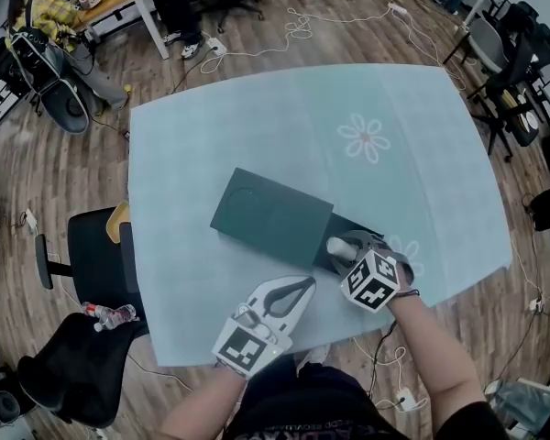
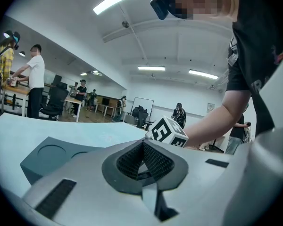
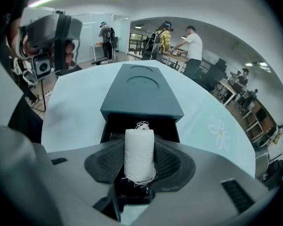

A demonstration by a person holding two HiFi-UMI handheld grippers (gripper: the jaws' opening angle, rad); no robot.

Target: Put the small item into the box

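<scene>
- The small white spool of wound thread (image 3: 139,155) sits between the jaws of your right gripper (image 1: 345,247). The ribbed pads press on its two sides across the middle of the roll, so the jaws stand wide but closed on it.
- Expect it to be very light. The thread winding will give a little under the pads, and the core is probably stiff, so a gentle squeeze should be enough.
- Loose strands curl off both ends of the roll — they could catch on the ribbed pads or on the drawer's lip when you let go.
- The mid-body hold you have looks right to me, as it keeps the frayed ends clear of the pads.
- The spool hangs over the black open drawer (image 3: 117,126), which sticks out at 4 o'clock from the dark green rectangular box (image 1: 270,207). I cannot tell whether it touches the drawer floor.
- Your left gripper (image 1: 304,287) lies at 6 o'clock of the box near the surface's edge, its jaws together on nothing. It is close beside your right hand — mind it as you pull back.
- The pale blue-green clothed surface (image 1: 257,117) carries only a printed flower (image 1: 364,137) at 1 o'clock, well apart.
- A black office chair (image 1: 92,255) stands off the surface at 9 o'clock, out of your way.
</scene>
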